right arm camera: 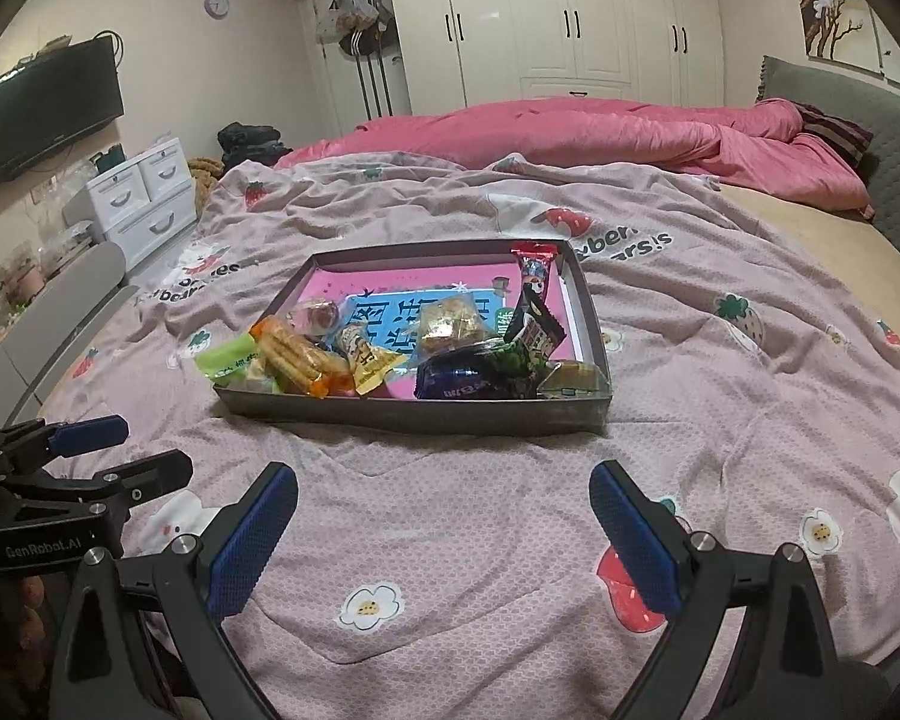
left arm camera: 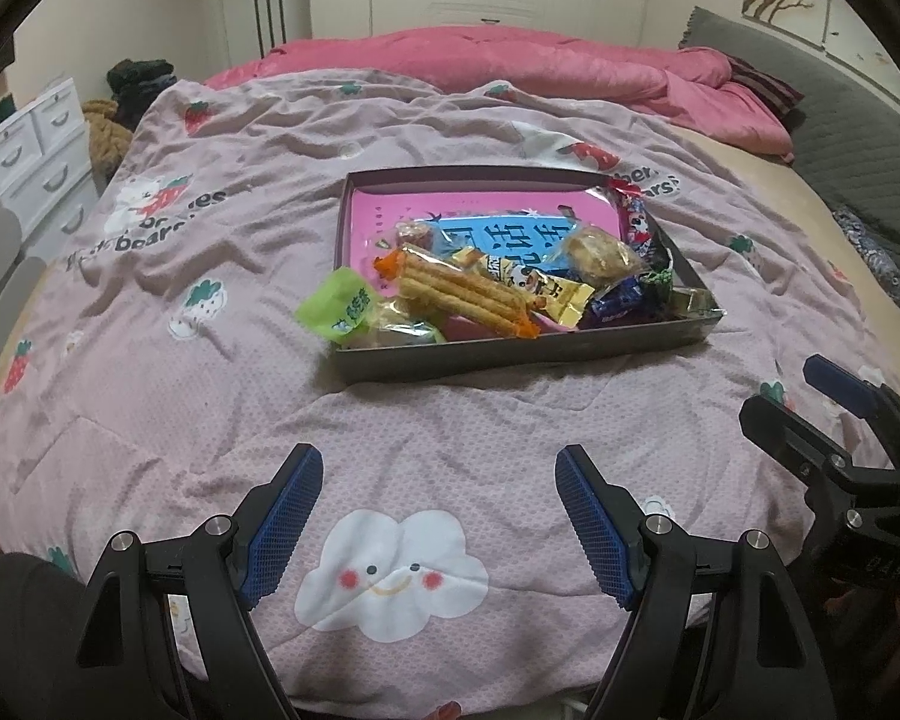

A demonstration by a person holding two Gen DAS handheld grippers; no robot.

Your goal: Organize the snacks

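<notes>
Snacks: wrapped packets heaped in a shallow dark box, straight ahead of both tongs and well apart from them
Green packet: hangs over the box's near-left rim, on the left tongs' side
Orange-ended biscuit pack: lies just beside the green packet, slanting toward the near wall
Dark blue wrapper: against the near wall, ahead of the right tongs
Red packet: leans on the far-right wall
Left tongs: spread wide, holding nothing, above the blanket
Right tongs: also spread wide and empty
Blanket: pink, strawberry-printed, under the box and below both tongs
Quilt: pink, bunched beyond the box
</notes>
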